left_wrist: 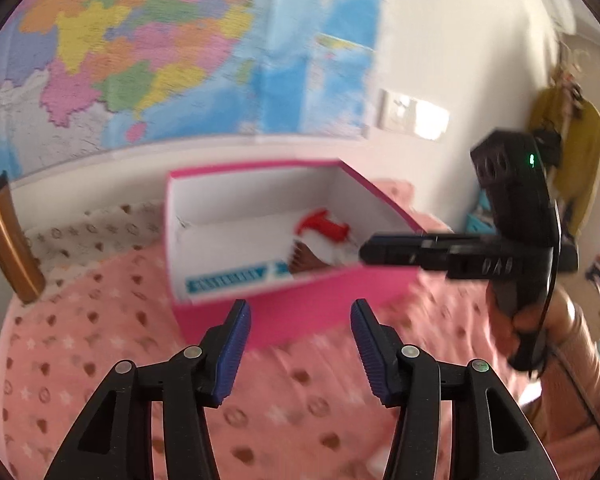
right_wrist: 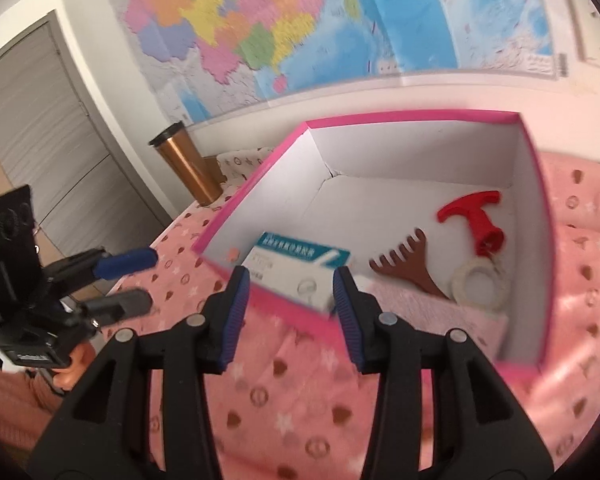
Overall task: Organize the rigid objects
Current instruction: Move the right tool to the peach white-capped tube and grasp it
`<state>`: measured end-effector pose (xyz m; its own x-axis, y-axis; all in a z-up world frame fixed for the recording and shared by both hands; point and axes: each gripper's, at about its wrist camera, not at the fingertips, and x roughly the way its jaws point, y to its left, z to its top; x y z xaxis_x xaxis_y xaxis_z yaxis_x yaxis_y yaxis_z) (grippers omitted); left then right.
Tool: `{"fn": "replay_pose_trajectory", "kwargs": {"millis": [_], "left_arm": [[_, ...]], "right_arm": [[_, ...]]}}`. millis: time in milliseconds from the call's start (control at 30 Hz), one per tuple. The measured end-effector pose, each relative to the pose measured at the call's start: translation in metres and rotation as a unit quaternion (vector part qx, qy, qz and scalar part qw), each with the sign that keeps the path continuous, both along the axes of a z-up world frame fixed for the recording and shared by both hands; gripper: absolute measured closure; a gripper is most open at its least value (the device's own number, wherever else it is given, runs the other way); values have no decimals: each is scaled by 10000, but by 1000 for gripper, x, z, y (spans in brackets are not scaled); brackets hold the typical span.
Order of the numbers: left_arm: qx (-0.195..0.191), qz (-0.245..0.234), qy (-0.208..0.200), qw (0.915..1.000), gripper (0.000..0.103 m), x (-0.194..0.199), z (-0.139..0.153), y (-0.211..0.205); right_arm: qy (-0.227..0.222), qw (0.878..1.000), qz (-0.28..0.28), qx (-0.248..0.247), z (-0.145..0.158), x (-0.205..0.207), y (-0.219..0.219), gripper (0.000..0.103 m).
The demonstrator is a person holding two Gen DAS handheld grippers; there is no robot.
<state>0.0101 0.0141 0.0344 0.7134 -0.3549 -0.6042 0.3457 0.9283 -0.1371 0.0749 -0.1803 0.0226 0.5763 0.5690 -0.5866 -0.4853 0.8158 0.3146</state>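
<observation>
Pink fleece bedding printed with small brown and white shapes [right_wrist: 292, 408] covers the surface, and a large multicoloured wall map [left_wrist: 148, 40] hangs on the white wall behind it. On the bedding sits an open rectangular cardboard box, pink outside and white inside [right_wrist: 536, 216].

Four things lie on the box floor. A white and teal medicine carton [right_wrist: 296, 268] lies against the near wall. To its right lies a brown plastic rake-shaped comb [right_wrist: 408, 260], then a red T-handled plastic piece [right_wrist: 480, 220], its lower end touching a white ring of tape [right_wrist: 480, 284] in the near right corner.

A copper-coloured tumbler with a black lid [right_wrist: 188, 168] stands upright by the wall, left of the box and apart from it.

The left gripper [left_wrist: 298, 354] hangs over the bedding just in front of the box, its blue-padded jaws apart with nothing between them. The right gripper [right_wrist: 290, 316] hangs above the near wall of the box, jaws also apart and empty; the carton shows through the gap but lies below, untouched. In the left wrist view, the right gripper reaches over the right end of the box.
</observation>
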Motion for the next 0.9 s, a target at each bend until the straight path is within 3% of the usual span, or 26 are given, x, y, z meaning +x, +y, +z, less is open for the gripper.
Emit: {"fn": "replay_pose_trajectory", "kwargs": {"millis": [100, 267, 467, 800, 867, 900], "left_arm": [[-192, -322, 400, 9985, 50, -12, -17, -8], [-290, -707, 1098, 9910, 50, -27, -51, -26], [-520, -679, 1587, 9836, 50, -37, -74, -28], [-453, -697, 1732, 9814, 51, -60, -82, -28], [-422, -720, 1747, 9811, 55, -62, -83, -30], [-441, -738, 1765, 9805, 62, -61, -84, -32]], "right_arm": [[127, 9998, -110, -75, -11, -25, -20, 56], [704, 9953, -615, -236, -51, -57, -55, 56], [1207, 9880, -926, -281, -85, -86, -77, 56], [1265, 9874, -932, -207, -93, -101, -76, 56], [1265, 9878, -886, -181, -94, -103, -74, 56], [1264, 9879, -876, -184, -94, -103, -73, 56]]}}
